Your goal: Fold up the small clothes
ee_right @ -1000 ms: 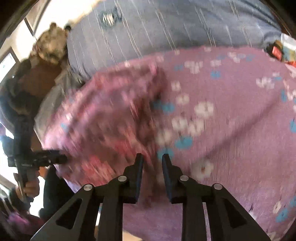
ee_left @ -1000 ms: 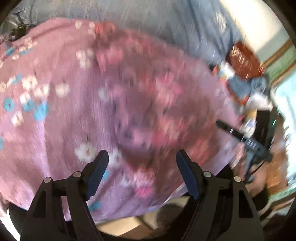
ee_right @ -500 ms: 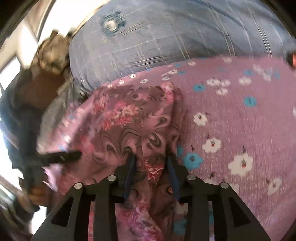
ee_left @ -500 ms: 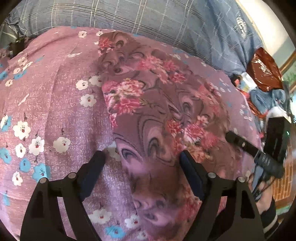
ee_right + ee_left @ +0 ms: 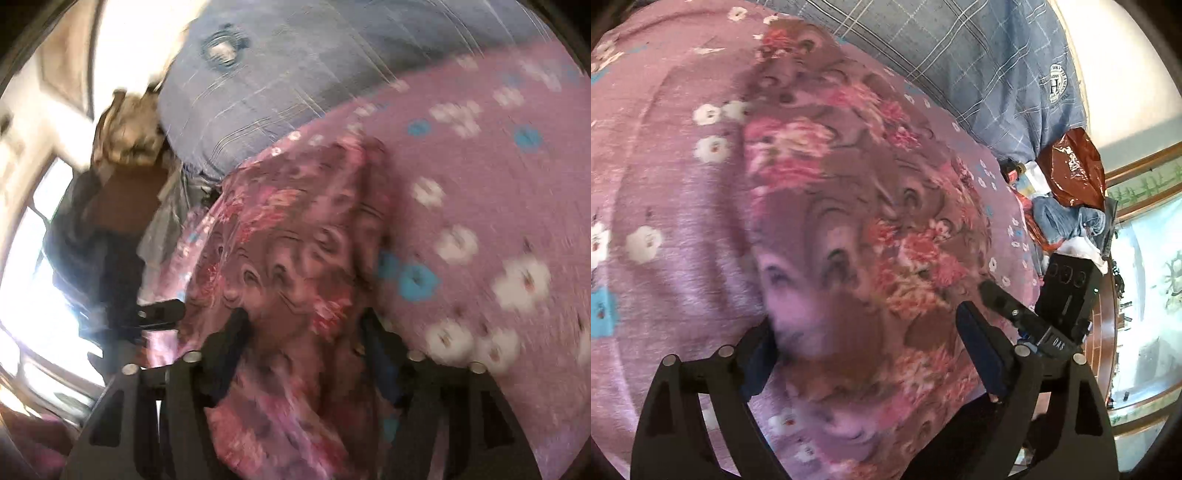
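Observation:
A small mauve garment (image 5: 857, 229) with pink roses and brown swirls lies on a purple flowered bedspread (image 5: 665, 206). My left gripper (image 5: 864, 354) is open, its fingers straddling the garment's near part. In the right wrist view the same garment (image 5: 288, 236) lies at the bedspread's (image 5: 480, 184) left side. My right gripper (image 5: 306, 332) is open, with the cloth's near end bunched between and over its fingers. The right gripper also shows at the right of the left wrist view (image 5: 1015, 314).
A blue checked quilt (image 5: 960, 74) lies behind the bedspread. A brown plastic bag (image 5: 1071, 170) and heaped clothes (image 5: 1063, 218) sit at the far right. In the right wrist view a tan bundle (image 5: 125, 129) and a window are at left, with the bed's edge below.
My right gripper has opened from shut, and the garment now lies between its fingers. My left gripper stayed open and came down closer over the garment.

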Action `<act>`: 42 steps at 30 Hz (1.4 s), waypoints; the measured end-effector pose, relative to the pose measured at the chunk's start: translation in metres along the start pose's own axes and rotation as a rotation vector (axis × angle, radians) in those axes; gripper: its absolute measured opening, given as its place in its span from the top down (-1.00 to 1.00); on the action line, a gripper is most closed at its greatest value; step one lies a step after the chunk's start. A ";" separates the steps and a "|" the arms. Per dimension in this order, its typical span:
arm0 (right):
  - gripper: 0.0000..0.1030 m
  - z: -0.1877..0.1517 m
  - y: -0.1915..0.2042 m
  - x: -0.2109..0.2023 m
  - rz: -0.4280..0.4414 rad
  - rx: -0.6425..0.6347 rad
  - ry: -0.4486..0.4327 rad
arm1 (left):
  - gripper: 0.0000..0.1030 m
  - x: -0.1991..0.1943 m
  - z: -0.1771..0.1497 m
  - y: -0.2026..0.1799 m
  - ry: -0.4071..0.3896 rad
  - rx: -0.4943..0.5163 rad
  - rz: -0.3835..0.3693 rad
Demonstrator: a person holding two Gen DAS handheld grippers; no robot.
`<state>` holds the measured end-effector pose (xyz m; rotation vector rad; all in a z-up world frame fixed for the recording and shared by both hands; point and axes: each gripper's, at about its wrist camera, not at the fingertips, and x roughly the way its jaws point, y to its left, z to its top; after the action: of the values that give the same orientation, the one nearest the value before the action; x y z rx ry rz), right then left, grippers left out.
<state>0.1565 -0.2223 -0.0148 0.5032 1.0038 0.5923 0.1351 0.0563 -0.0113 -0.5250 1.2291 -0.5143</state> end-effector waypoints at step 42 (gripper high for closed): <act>-0.99 -0.058 0.038 -0.020 -0.530 -0.045 -0.081 | -1.00 -0.029 -0.040 0.029 -0.156 0.057 0.377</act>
<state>0.0888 -0.2006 -0.0040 0.2027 0.9925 0.1189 0.0918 0.0927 -0.0184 -0.2694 1.1259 -0.1837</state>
